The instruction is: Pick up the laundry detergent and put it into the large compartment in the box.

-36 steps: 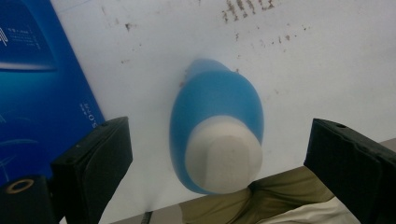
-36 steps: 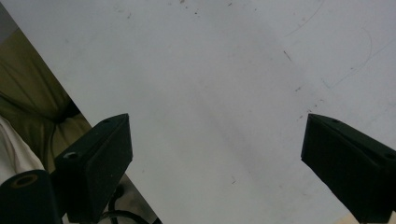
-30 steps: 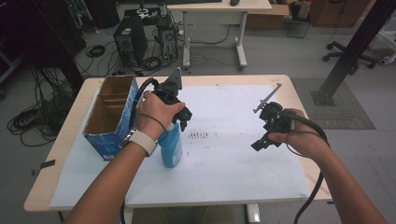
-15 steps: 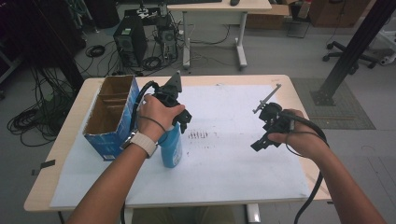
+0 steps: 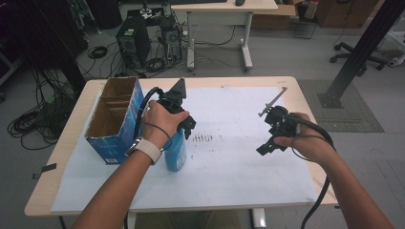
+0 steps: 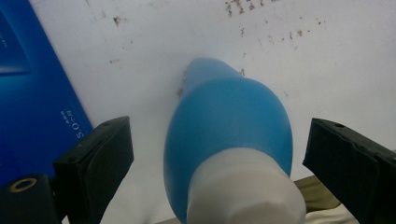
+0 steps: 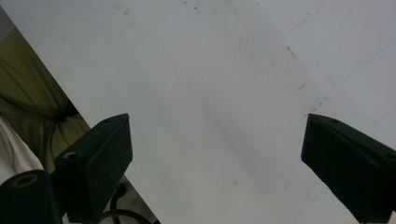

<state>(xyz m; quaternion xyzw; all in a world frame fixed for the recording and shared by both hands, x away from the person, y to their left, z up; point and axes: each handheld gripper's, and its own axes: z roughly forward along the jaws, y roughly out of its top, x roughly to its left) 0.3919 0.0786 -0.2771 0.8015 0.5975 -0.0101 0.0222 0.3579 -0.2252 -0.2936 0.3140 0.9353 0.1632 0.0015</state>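
A blue bottle [image 5: 175, 151] with a white cap [image 6: 245, 189] stands on the white paper sheet [image 5: 229, 157] that covers the table [image 5: 305, 102]. It sits just beside a blue cardboard box [image 5: 114, 119] with its top open, at about 3 o'clock from the box. The left gripper [image 5: 184, 125] hangs right over the bottle. In the left gripper view its two black jaws are spread wide, one on each side of the bottle, and they do not touch it. The left hand [image 5: 160, 125] wraps around that gripper. The right gripper [image 5: 267, 145] is far off at 3 o'clock from the bottle, held over bare paper by the right hand [image 5: 301, 140]. Its jaws are wide apart too and grip nothing. Small dark marks [image 5: 203, 138] dot the paper between the two grippers.
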